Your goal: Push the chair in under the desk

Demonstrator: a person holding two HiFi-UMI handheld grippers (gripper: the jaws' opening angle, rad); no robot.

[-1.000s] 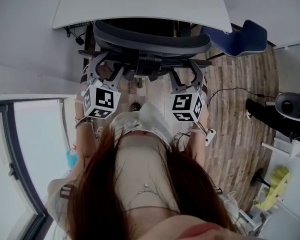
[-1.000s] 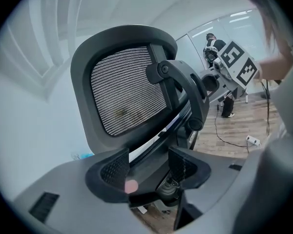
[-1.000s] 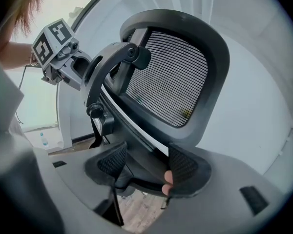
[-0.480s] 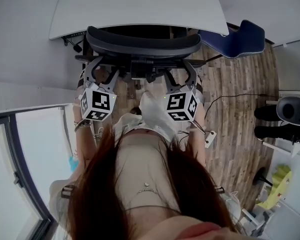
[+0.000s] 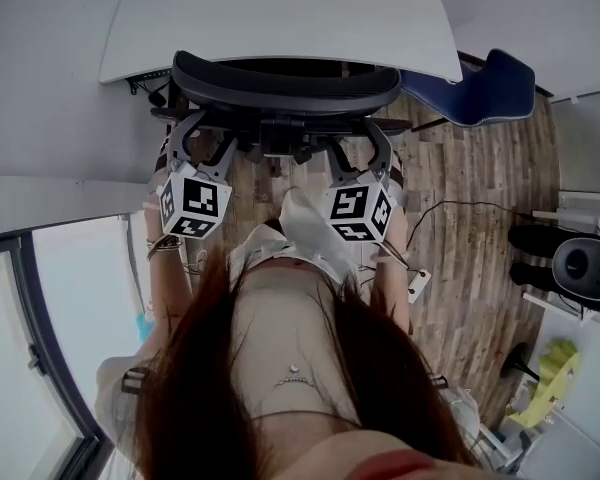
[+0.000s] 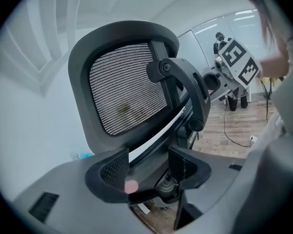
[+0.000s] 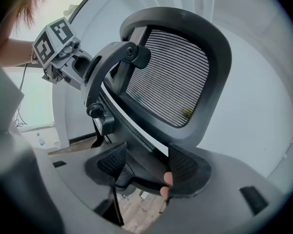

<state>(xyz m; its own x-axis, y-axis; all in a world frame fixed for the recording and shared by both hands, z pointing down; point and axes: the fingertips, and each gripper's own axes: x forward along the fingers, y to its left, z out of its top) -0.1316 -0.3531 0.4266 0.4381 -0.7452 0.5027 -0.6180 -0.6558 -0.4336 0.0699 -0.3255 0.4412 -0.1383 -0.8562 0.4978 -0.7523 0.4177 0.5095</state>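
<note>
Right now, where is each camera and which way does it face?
Head view: on the person's head, facing steeply down at chair and desk; hair, torso, left gripper, right gripper show.
Left gripper view: on that gripper, facing along its parted jaws at the mesh backrest; clothing shows.
Right gripper view: the same from the opposite side; a forearm shows.
Shared: both gripper views show that backrest and the other gripper.

Chair (image 5: 285,83): black frame, mesh back in fine grey-black stripes. Desk (image 5: 280,13): white top. Floor (image 5: 480,198): mottled brown wood planks. 2nd chair (image 5: 480,83): blue. Cubes on left gripper (image 6: 149,167) and right gripper (image 7: 146,165): black-and-white square markers. Pads (image 6: 115,167): black, dot-textured.
</note>
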